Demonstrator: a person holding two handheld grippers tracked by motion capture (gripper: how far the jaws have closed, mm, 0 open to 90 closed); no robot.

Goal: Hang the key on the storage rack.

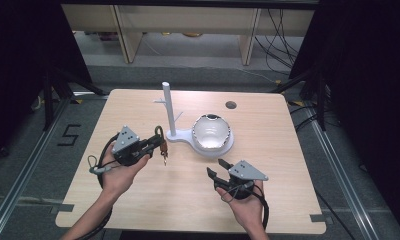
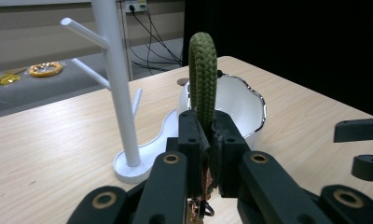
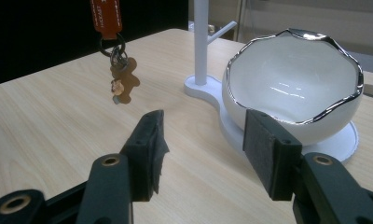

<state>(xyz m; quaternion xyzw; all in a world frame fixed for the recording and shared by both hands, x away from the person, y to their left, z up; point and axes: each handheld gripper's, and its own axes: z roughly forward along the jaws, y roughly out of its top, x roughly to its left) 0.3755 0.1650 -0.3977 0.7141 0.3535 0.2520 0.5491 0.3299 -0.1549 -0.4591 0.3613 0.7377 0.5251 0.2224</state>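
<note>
My left gripper (image 1: 158,142) is shut on a keychain (image 1: 163,150) and holds it above the table, left of the white branched stand (image 1: 169,110). In the left gripper view the keychain's green braided loop (image 2: 203,84) rises from between the closed jaws of the left gripper (image 2: 207,135). The stand (image 2: 117,84) and white bowl (image 2: 231,105) sit just beyond. My right gripper (image 1: 215,167) is open near the front of the table with nothing between its jaws. The right gripper view has the brown leather tag (image 3: 105,16) and a small charm (image 3: 121,81) dangling, with the bowl (image 3: 292,88) close ahead.
The bowl (image 1: 211,131) rests on the stand's round base plate (image 1: 228,147). A dark cable hole (image 1: 231,105) lies near the table's far edge. Wooden shelf legs and floor cables sit beyond the table. A yellow tape roll (image 2: 45,69) lies on the floor.
</note>
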